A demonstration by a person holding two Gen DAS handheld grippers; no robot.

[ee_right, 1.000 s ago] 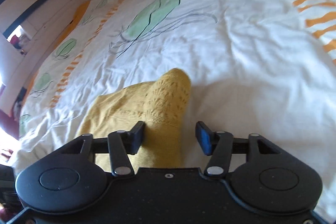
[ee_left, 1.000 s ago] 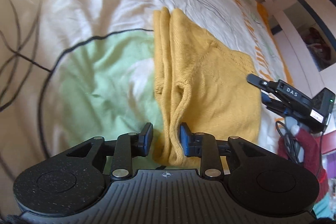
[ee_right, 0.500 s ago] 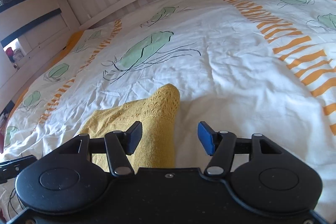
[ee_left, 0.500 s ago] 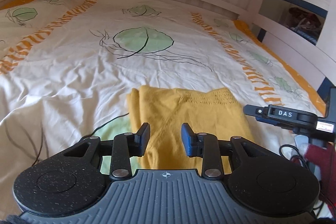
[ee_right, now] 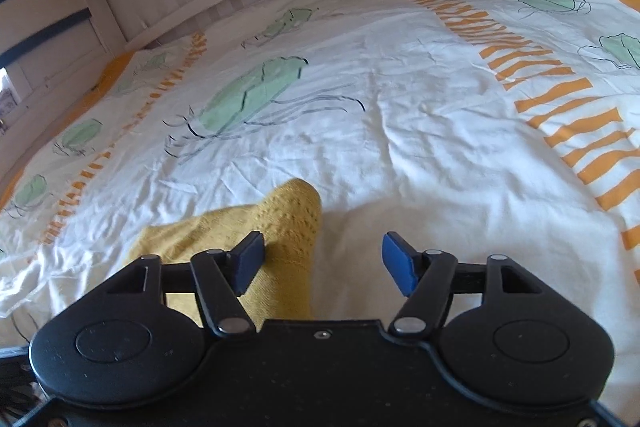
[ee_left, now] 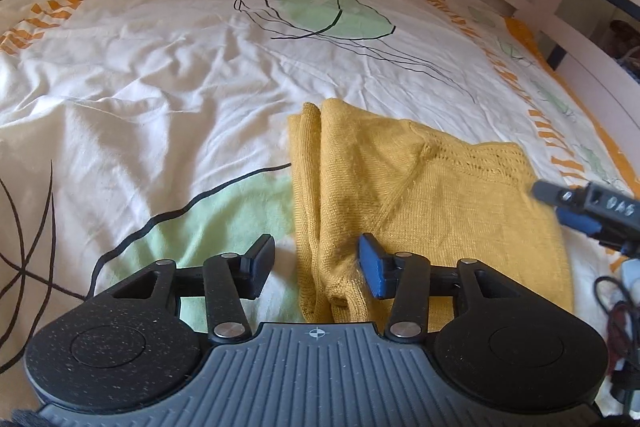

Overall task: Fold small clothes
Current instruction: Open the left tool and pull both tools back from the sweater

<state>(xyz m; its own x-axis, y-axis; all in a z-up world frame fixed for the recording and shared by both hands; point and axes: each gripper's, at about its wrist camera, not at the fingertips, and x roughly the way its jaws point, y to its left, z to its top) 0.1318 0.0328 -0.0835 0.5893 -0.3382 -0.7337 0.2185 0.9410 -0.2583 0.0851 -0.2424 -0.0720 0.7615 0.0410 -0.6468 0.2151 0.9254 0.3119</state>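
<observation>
A white bedspread printed with green leaves and orange stripes (ee_left: pixel 168 75) carries the folded mustard-yellow knitted garment (ee_left: pixel 432 211), lying flat near its front edge. The fold looks just laid, so the step in hand is letting go. The left gripper (ee_left: pixel 316 263) is opening astride the garment's folded edge, pads clear of it; the right gripper (ee_right: pixel 322 261) is opening wider, empty, beside its lacy corner. Next would be regrasping for another fold.

Two wrist fisheyes, close above a bed, angled downward.
Left from the knit's left, right from its right; shared: yellow knit garment (ee_left: pixel 432 203) (ee_right: pixel 280 227), printed duvet (ee_left: pixel 168 75) (ee_right: pixel 420 131).
</observation>
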